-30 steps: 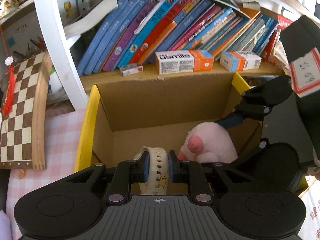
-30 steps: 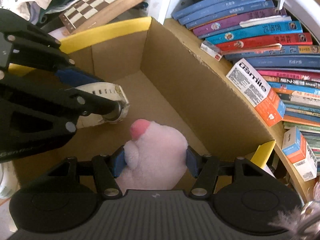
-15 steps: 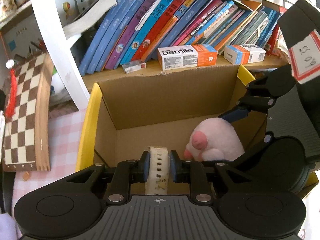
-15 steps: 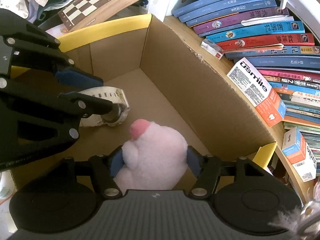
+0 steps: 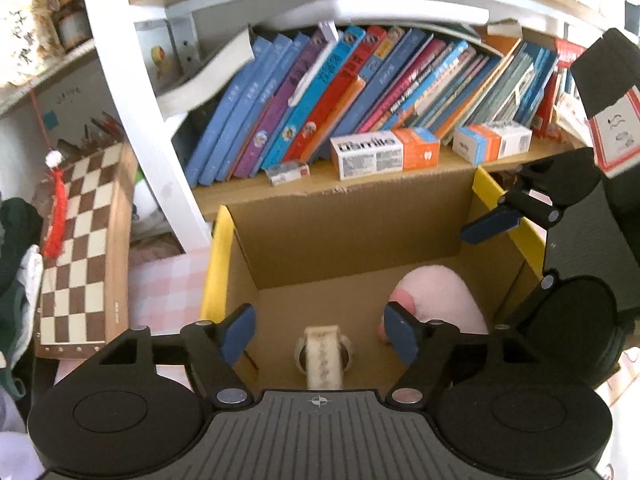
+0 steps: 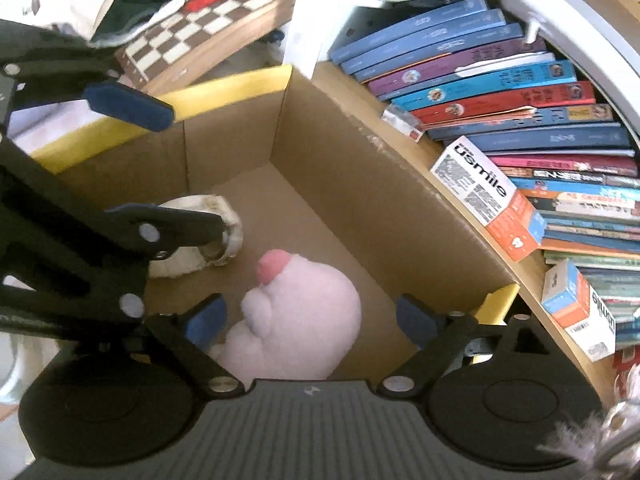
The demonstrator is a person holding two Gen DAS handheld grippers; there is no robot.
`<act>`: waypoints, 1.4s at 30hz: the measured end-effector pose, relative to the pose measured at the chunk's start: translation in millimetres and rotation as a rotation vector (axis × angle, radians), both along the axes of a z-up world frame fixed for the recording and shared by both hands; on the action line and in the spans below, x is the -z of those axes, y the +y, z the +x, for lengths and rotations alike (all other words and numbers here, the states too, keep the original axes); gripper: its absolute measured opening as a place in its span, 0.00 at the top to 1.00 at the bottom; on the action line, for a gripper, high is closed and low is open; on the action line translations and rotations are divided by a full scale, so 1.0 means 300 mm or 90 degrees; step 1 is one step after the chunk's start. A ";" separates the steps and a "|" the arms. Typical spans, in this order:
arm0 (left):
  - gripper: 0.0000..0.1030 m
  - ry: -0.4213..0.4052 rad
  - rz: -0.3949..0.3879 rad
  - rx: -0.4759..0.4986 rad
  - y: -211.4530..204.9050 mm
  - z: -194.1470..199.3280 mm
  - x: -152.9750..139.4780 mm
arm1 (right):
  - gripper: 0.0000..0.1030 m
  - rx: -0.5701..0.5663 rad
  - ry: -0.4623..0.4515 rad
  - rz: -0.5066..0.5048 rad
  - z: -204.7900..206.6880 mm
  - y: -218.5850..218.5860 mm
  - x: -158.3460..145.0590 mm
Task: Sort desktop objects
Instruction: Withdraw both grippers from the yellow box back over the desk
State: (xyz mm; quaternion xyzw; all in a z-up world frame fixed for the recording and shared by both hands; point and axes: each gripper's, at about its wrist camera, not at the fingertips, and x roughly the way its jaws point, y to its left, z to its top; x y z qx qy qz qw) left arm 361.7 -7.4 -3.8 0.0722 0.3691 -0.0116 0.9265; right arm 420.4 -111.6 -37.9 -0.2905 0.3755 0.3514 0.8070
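1. Cardboard box (image 5: 352,232), open-topped, brown inside, yellow along its side rims; stands against the front edge of the wooden shelf (image 5: 256,196). Holds items 2 and 3 on its floor.

2. Watch (image 5: 323,354), cream-white strap with a row of holes. Lies on the box floor toward the near left corner, as the left wrist view shows it. In the right wrist view (image 6: 208,232) it is partly covered by a black finger of the left gripper.

3. Plush toy (image 6: 304,316), pale pink and rounded, with a darker pink knob on top. Rests on the box floor near the right wall, just beside the watch but apart from it. Also seen in the left wrist view (image 5: 436,300).

4. Left gripper (image 5: 320,330), black with blue pads. Jaws apart and opening; the watch lies between and below them, touched by neither pad.

5. Right gripper (image 6: 310,318), same make. Jaws wide and opening; the plush toy sits between the pads, with a gap showing on each side.

6. Books (image 5: 360,92), a leaning row of blue, purple, red and orange spines on the shelf behind the box.

7. Toothpaste carton (image 5: 384,154), white and orange, lying on the shelf edge in front of the books; a smaller white-and-orange carton (image 5: 492,142) to its right.

8. Chessboard (image 5: 80,248), wood-framed, left of the box, with a red tassel (image 5: 56,216) hanging over it.
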 end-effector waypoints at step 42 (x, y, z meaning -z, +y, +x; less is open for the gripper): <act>0.07 -0.173 -0.037 -0.027 0.165 -0.829 -0.217 | 0.05 0.306 -0.140 0.222 -0.928 -0.287 -0.256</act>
